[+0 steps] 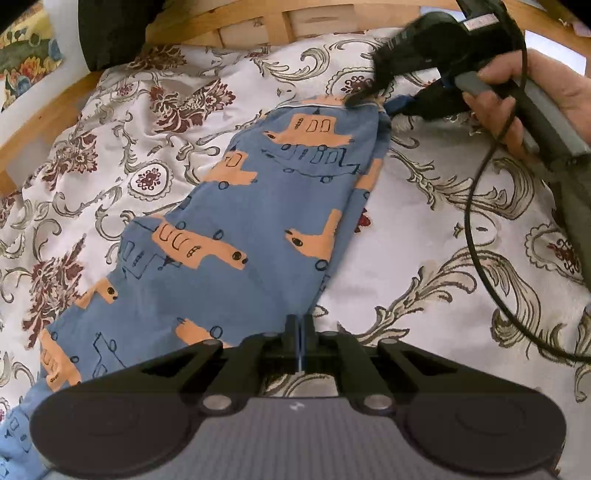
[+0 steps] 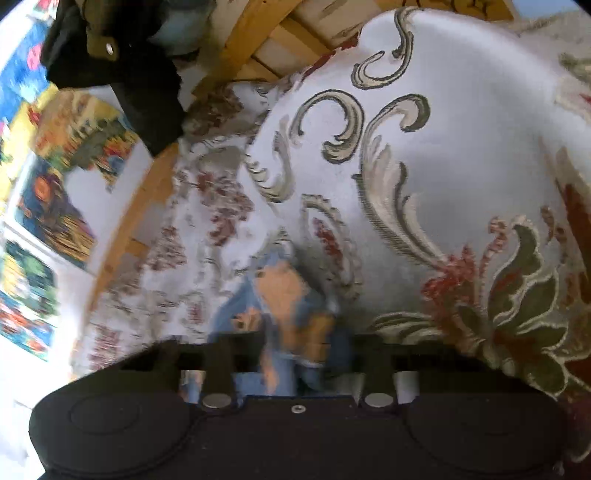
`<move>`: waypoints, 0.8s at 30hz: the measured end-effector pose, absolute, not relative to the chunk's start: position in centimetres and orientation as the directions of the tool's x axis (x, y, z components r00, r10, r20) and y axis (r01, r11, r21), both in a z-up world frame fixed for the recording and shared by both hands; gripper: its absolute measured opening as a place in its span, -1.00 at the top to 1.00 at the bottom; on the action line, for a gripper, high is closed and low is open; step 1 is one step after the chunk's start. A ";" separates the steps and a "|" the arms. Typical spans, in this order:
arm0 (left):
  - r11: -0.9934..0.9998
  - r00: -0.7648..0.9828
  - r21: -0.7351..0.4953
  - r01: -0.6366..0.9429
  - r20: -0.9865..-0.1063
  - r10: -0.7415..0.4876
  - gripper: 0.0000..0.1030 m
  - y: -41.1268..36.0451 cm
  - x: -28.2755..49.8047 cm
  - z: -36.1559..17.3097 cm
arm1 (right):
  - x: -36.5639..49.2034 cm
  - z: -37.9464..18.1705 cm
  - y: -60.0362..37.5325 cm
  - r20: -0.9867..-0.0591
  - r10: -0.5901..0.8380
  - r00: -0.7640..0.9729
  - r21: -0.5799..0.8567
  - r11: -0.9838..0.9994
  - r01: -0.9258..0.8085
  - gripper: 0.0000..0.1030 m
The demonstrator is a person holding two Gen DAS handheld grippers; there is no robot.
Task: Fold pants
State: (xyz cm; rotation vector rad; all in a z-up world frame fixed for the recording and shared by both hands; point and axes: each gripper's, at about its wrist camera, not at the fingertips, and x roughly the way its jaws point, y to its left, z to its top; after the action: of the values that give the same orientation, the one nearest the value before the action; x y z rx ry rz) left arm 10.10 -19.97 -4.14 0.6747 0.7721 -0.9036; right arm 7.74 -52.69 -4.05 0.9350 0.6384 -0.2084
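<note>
Left wrist view: a pair of blue pants [image 1: 236, 221], printed with orange vehicles outlined in dark blue, lies stretched across a bedspread [image 1: 424, 258] patterned with grey scrolls and dark red flowers on a pale ground. The garment runs diagonally from the lower left of the frame to the upper right, narrow and doubled along its length, with one white-piped edge at the far end. The left gripper [image 1: 300, 343] sits at the bottom centre; its two black fingers are pressed together with a thin edge of blue cloth pinched between them, at the near right border of the pants. At the upper right, a hand [image 1: 517, 107] holds the grey handle of the right gripper [image 1: 364, 96], whose dark tips meet the far piped edge of the pants; a black cable [image 1: 476, 206] loops from it over the bedspread. A wooden bed frame [image 1: 258, 26] borders the bedding at the top and left.

Right wrist view: the picture is blurred. Blue and orange cloth [image 2: 284, 317] bunches between the fingers of the right gripper [image 2: 291, 354], which stand apart with the fabric filling the gap; whether they press on it cannot be told. Beyond lie the bedspread [image 2: 461, 122], the wooden frame [image 2: 255, 44], a dark garment [image 2: 140, 81] and colourful pictures [image 2: 55, 206] on a white wall.
</note>
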 end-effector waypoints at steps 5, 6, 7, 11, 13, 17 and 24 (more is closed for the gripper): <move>0.479 0.359 0.112 0.871 -0.810 -0.464 0.76 -19.9 10.7 -3.8 | 6.6 -0.4 -50.3 -0.532 -0.056 0.845 0.496 0.788 0.364 0.75; 0.484 0.351 0.094 0.870 -0.808 -0.473 0.74 -19.9 10.8 -3.8 | 6.1 0.7 -49.1 -0.509 -0.103 0.855 0.401 0.850 0.341 0.75; 0.487 0.345 0.082 0.870 -0.806 -0.481 0.67 -19.7 10.8 -3.7 | 5.7 1.5 -47.9 -0.495 -0.144 0.857 0.309 0.893 0.329 0.75; 0.477 0.307 0.032 0.878 -0.803 -0.511 0.08 -19.1 10.3 -3.5 | 6.5 -0.1 -47.2 -0.645 -0.228 0.730 0.156 0.895 0.417 0.73; 0.480 0.300 0.010 0.877 -0.792 -0.531 -0.02 -18.6 10.1 -3.2 | 7.0 -1.0 -48.6 -0.699 -0.215 0.682 0.192 0.862 0.469 0.72; 0.538 0.336 -0.014 0.843 -0.766 -0.547 -0.23 -16.4 10.3 -2.4 | 6.8 -0.3 -47.4 -0.670 -0.294 0.682 0.102 0.873 0.476 0.72; 0.780 0.496 -0.034 0.625 -0.754 -0.431 -0.45 -9.7 13.1 -2.2 | 7.1 -0.9 -48.0 -0.697 -0.281 0.660 0.119 0.863 0.492 0.44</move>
State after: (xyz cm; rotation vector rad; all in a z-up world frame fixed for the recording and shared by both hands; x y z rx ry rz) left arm 13.15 -9.67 -2.18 0.2579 0.8325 -0.6481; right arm 7.06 -48.00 -0.90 0.3110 0.7280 -0.4448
